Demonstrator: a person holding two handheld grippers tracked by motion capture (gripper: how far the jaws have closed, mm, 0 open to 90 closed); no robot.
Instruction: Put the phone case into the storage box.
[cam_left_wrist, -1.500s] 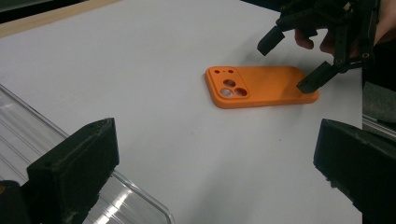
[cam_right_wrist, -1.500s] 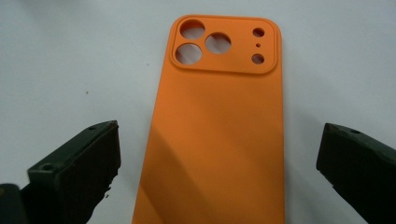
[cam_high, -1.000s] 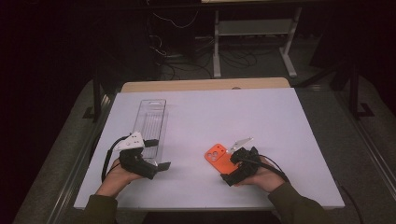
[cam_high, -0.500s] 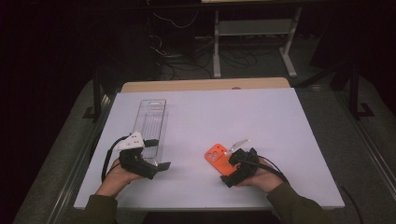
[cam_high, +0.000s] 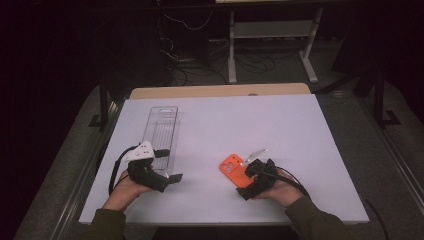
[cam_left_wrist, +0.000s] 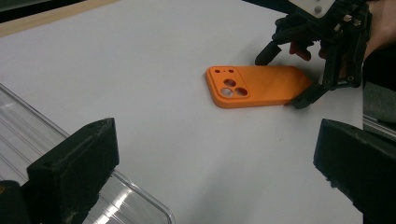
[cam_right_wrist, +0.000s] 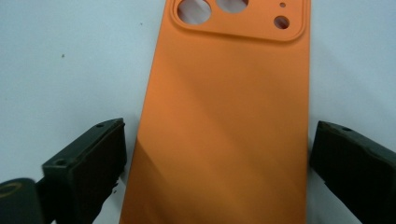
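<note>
Orange phone case (cam_right_wrist: 224, 121) flat on table, between open right claw (cam_right_wrist: 217, 154) jaws

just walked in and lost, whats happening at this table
A person holds a gripper in each hand at a white table. The right gripper is open, its jaws either side of an orange phone case lying flat, not yet clamped. The left gripper is open too, beside a clear plastic tray.
</note>
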